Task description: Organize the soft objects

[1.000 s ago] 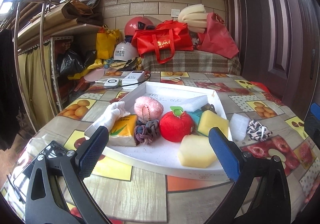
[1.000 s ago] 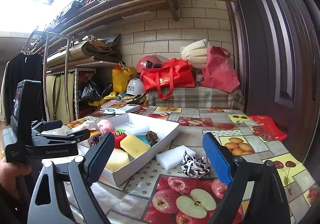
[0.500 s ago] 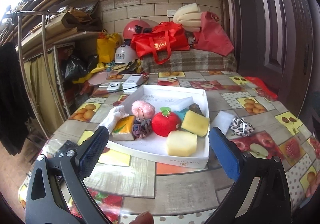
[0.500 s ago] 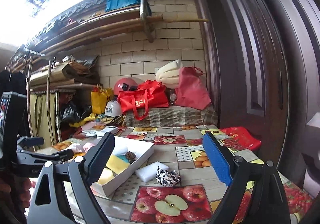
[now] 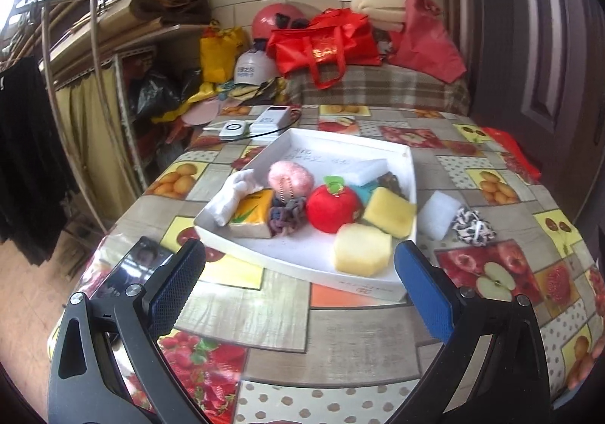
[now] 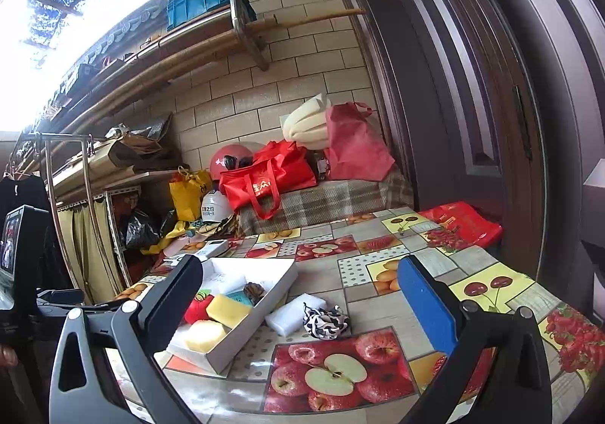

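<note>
A white tray [image 5: 378, 150] on the table holds several soft things: a red plush apple [image 5: 332, 206], a pink pompom [image 5: 290, 176], yellow sponges [image 5: 362, 249], a scrunchie [image 5: 288, 214], a tissue pack [image 5: 254, 213] and a white sponge [image 5: 368, 171]. Outside it to the right lie a white foam block [image 5: 438, 213] and a black-and-white scrunchie [image 5: 472, 225]. These also show in the right wrist view, the block [image 6: 294, 313] and the scrunchie [image 6: 325, 321]. My left gripper [image 5: 298, 286] is open and empty, held back above the table's near edge. My right gripper [image 6: 300, 305] is open and empty, raised above the table.
The table has a fruit-print cloth [image 5: 340, 329]. A phone [image 5: 130, 269] lies at its near left corner. A white device and a round gadget [image 5: 234, 129] lie behind the tray. Red bags [image 5: 325, 42] sit on a checked bench behind. A door [image 6: 472, 102] stands at the right.
Both grippers have drawn back and risen from the tray, which looks smaller now. The right wrist view has tilted upward. Both stay open and empty.
</note>
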`<state>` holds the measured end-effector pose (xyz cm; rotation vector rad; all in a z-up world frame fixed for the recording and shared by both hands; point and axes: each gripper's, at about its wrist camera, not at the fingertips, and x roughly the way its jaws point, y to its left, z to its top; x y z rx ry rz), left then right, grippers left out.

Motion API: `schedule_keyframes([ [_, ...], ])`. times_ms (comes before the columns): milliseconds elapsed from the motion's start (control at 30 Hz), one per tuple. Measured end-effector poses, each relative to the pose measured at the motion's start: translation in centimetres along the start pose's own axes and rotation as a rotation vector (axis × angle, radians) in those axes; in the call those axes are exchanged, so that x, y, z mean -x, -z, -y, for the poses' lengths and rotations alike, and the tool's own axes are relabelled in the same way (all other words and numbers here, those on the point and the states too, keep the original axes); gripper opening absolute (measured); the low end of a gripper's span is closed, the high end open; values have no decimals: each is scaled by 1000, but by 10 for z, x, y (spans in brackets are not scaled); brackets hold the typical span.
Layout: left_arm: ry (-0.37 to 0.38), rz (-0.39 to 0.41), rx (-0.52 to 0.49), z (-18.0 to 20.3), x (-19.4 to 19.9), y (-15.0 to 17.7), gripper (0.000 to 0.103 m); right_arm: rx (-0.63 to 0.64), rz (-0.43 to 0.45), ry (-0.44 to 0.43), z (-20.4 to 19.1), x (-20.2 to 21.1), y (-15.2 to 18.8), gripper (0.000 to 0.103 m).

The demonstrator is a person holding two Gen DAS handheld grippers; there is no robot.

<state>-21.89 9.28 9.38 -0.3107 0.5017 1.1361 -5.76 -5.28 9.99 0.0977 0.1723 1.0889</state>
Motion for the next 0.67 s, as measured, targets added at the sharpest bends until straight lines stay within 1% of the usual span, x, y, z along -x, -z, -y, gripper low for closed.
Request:
schedule_keyframes([
  [133, -18, 8, 20, -6, 1, 0, 101, 6, 8, 16, 0, 3, 0, 103],
  [300, 0, 6, 12, -5, 2, -1, 101, -14, -7, 21, 3, 1, 1, 103],
  [533, 33, -3, 13, -5, 0, 0, 101, -9, -10, 14, 1, 0, 2, 103],
  [667, 20, 5, 16, -5, -1, 0, 101, -11, -17, 12, 1, -1, 4, 103],
])
